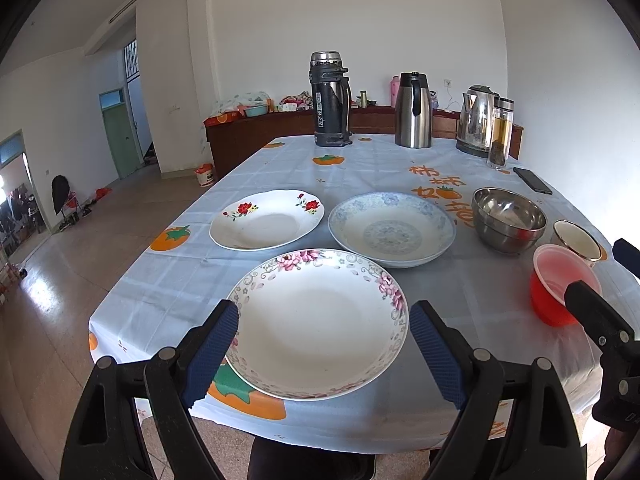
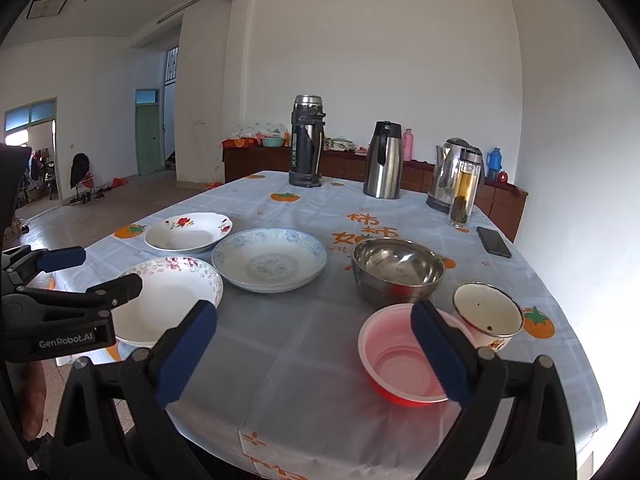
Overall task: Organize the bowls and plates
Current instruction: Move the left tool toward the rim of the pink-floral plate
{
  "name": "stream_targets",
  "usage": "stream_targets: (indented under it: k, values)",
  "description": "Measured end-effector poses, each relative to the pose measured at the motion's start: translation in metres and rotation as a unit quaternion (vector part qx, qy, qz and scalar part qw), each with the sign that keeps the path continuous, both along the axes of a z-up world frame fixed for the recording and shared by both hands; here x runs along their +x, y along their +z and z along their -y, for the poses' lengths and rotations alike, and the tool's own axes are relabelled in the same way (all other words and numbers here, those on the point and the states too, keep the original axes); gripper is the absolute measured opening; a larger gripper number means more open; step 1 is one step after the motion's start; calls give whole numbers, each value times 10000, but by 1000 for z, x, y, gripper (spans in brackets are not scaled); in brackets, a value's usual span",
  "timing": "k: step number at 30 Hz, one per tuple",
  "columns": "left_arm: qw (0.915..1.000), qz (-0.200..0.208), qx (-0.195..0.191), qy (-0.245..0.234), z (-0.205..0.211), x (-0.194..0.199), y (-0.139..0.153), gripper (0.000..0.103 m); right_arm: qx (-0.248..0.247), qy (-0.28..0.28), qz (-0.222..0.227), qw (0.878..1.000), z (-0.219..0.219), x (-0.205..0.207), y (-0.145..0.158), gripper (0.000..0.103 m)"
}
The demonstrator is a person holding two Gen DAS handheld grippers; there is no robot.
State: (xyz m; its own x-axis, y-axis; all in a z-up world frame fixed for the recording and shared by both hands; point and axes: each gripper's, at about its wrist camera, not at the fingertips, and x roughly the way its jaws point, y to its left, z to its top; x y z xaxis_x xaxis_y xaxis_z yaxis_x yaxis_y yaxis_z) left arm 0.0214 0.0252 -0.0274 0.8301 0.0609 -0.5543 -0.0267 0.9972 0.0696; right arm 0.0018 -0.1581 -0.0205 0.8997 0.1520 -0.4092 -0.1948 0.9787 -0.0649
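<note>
The surface, covered by a pale blue checked cloth printed with orange persimmons, is carrying all the tableware. Three shallow plates are lying apart at its near left: a white porcelain plate with a pink-flower rim nearest the edge, a blue-patterned white plate behind it, and a white plate with red flowers to the left. All three are sitting empty. To the right, a round stainless-steel bowl is standing empty behind a red plastic bowl with a pale pink interior, also empty. A small white enamel cup-shaped bowl with a dark rim is standing just beside the red one, showing a few dark specks inside.

The left gripper is hovering wide open, its blue pads flanking the pink-flower plate, gripping nothing. The right gripper is hovering wide open near the red bowl, holding nothing.
</note>
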Motion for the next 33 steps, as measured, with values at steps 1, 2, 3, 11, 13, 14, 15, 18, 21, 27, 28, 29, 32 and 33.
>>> stream_targets:
  k: [1,2,3,11,13,14,15,18,21,27,28,29,32,33]
  values:
    - [10000,0,-3,2,0,0,0,89,-18,7,-4,10000,-1,1,0,97]
    - [10000,-4,0,8,-1,0,0,89,-34,11,-8,10000,-1,1,-1,97]
    - [10000,-6,2,16,-1,1,0,89,-41,20,-9,10000,-2,1,-1,96]
    - [10000,-15,3,37,-2,2,-1,89,-46,25,-45,10000,-3,5,-3,89]
    - [10000,-20,-1,25,-2,3,-1,89,-47,31,-42,10000,-3,5,-2,89]
    - [10000,-27,3,18,-2,3,-1,89,-44,38,-42,10000,-3,5,-3,89]
    - [10000,-31,7,16,-2,4,-2,89,-42,44,-42,10000,-3,6,-3,89]
    - [10000,-32,13,10,-2,4,-2,89,-41,68,-23,10000,-3,6,-4,87]
    - [10000,-40,32,-4,0,5,-2,89,-45,92,-29,9999,-3,6,-5,87]
    - [10000,-31,35,10,1,5,-2,89,-26,78,-75,9999,-2,8,-5,81]
    - [10000,-29,27,16,1,5,-2,89,-22,80,-82,9999,-2,8,-5,81]
    - [10000,-32,15,16,1,6,-3,89,-24,79,-87,9999,-2,9,-6,81]
    - [10000,-40,20,9,0,7,-4,89,-20,91,-98,9999,-2,9,-7,79]
    - [10000,-48,24,6,0,7,-4,89,-17,98,-112,9999,-2,10,-7,79]
